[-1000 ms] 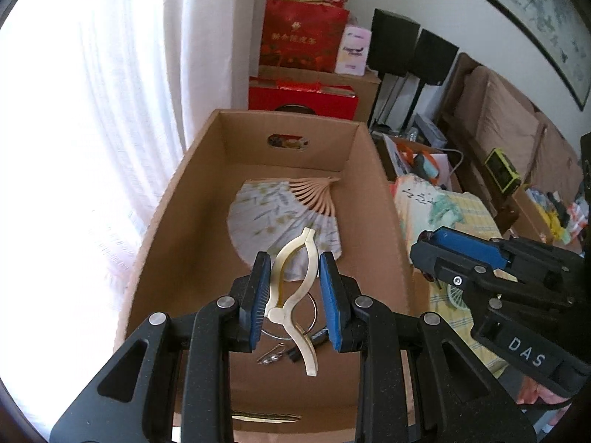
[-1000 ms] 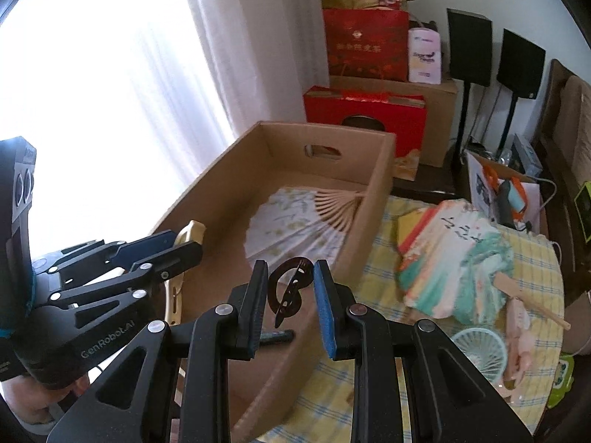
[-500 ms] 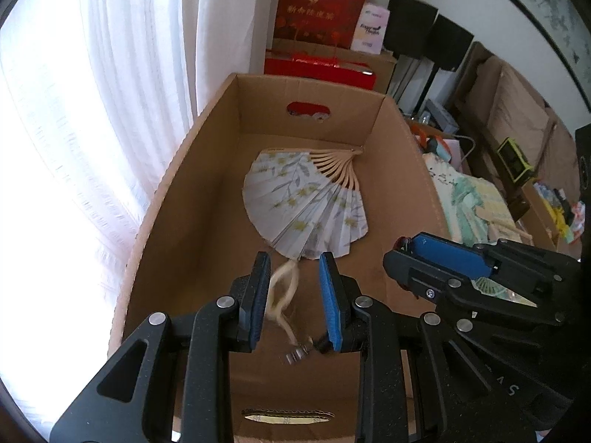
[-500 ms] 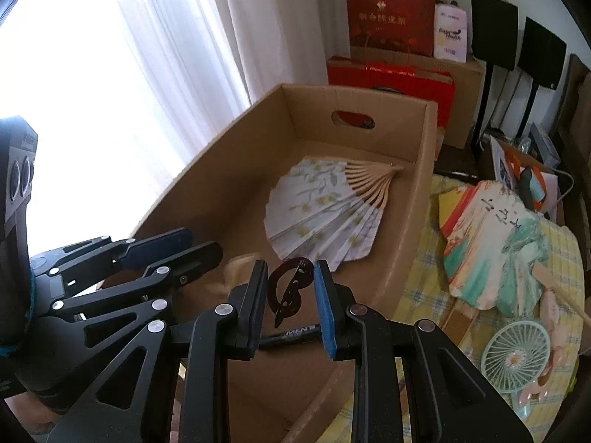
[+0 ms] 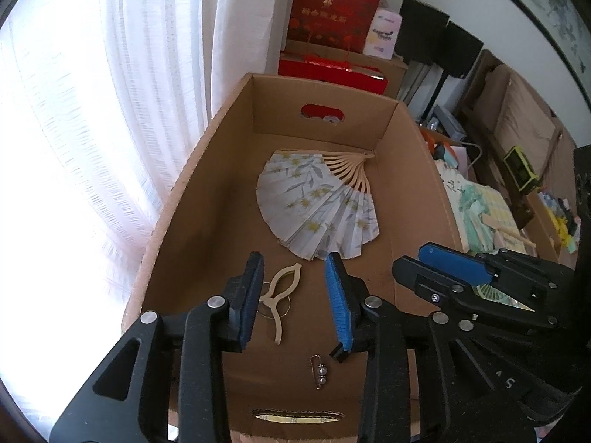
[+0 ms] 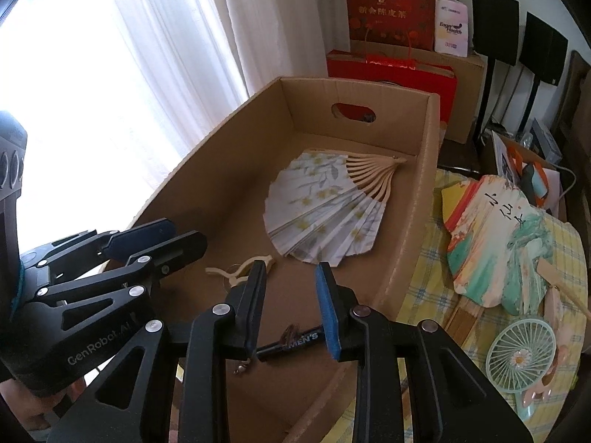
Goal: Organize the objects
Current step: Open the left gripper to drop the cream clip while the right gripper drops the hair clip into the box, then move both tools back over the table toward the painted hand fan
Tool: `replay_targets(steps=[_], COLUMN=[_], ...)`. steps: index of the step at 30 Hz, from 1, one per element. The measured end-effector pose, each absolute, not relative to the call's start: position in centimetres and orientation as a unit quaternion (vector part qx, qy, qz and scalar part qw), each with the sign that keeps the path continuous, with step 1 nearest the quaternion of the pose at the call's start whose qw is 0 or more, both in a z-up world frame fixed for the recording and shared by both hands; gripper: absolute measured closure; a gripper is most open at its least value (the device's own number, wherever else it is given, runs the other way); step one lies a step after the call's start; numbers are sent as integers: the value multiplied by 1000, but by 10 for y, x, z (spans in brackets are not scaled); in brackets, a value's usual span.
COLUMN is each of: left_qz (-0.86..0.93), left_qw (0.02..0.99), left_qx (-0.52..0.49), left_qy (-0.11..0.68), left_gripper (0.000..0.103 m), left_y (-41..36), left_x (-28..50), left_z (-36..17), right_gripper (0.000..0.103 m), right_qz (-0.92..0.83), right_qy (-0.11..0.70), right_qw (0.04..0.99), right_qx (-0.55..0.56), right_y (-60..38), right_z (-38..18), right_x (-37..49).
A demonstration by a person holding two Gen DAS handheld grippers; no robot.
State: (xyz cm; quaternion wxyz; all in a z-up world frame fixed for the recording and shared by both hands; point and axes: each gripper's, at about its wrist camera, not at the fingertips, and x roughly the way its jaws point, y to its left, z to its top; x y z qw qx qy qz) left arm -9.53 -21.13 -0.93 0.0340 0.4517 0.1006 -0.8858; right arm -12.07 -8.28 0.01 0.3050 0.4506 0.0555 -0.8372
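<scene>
cream clip (image 5: 277, 297) dropped from left gripper (image 5: 295, 295) (dark clip hard to see).

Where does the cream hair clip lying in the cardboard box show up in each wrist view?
Left wrist: cream hair clip lies on the box floor, low centre, between the left gripper fingers.
Right wrist: clip sits left of centre, beside the right gripper.
Shared landmark: the folding fan, just beyond it.

A plain brown cardboard box (image 5: 413, 170) holds a white folding fan (image 5: 317, 210) printed with yellow blossoms and grey leaves, plus a cream hair clip (image 5: 279, 297). Blue pads line black fingers (image 5: 338, 306). Yellow-and-blue checked cloth (image 6: 436, 288) covers the table.
</scene>
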Motion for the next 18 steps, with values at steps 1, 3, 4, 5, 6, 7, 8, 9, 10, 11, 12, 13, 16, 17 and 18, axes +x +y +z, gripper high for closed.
replay_targets(steps=[1, 3, 4, 5, 6, 7, 8, 9, 10, 11, 12, 13, 16, 17, 18], left_qz=[-886, -887, -887, -888, -888, -889, -889, -890, -890, -891, -891, -891, -892, -892, -892], left_qw=[34, 33, 33, 33, 33, 33, 33, 33, 33, 33, 33, 33, 33, 33, 33], left_qx=[451, 449, 448, 447, 446, 446, 445, 444, 443, 441, 441, 441, 441, 441, 440], left_qy=[101, 103, 104, 104, 104, 103, 102, 101, 101, 100, 100, 100, 99, 99, 100], left_gripper=[67, 61, 60, 58, 56, 55, 51, 49, 44, 42, 40, 39, 33, 31, 29], left_y=[-211, -211, -211, -210, -210, -209, -207, -206, -205, -204, -202, -201, -198, -198, -197], left_x=[-95, -95, -94, -94, -94, -94, -94, -94, -93, -93, -93, -92, -92, -92, -92], left_z=[-9, -7, -6, -5, -4, -3, -2, -1, 1, 2, 3, 3, 4, 4, 5], right_gripper=[75, 75, 74, 74, 73, 73, 73, 72, 71, 70, 70, 69, 63, 59, 57], right_qz=[-838, -840, -841, -841, -842, -843, -843, -844, -845, -847, -848, -850, -854, -856, -860], right_qy=[55, 54, 54, 54, 54, 54, 54, 54, 54, 55, 55, 55, 54, 56, 62], right_qw=[305, 304, 304, 304, 303, 303, 303, 302, 301, 299, 297, 295, 288, 284, 277], right_qx=[450, 446, 445, 444, 443, 442, 441, 440, 438, 437, 435, 434, 430, 428, 424], right_y=[-81, -78, -77, -76, -74, -73, -71, -69, -68, -66, -63, -61, -54, -51, -49], right_z=[2, 6, 7, 9, 11, 12, 13, 15, 16, 17, 18, 19, 21, 22, 23], right_x=[-120, -119, -119, -118, -118, -117, -116, -115, -115, -114, -113, -113, -113, -112, -111])
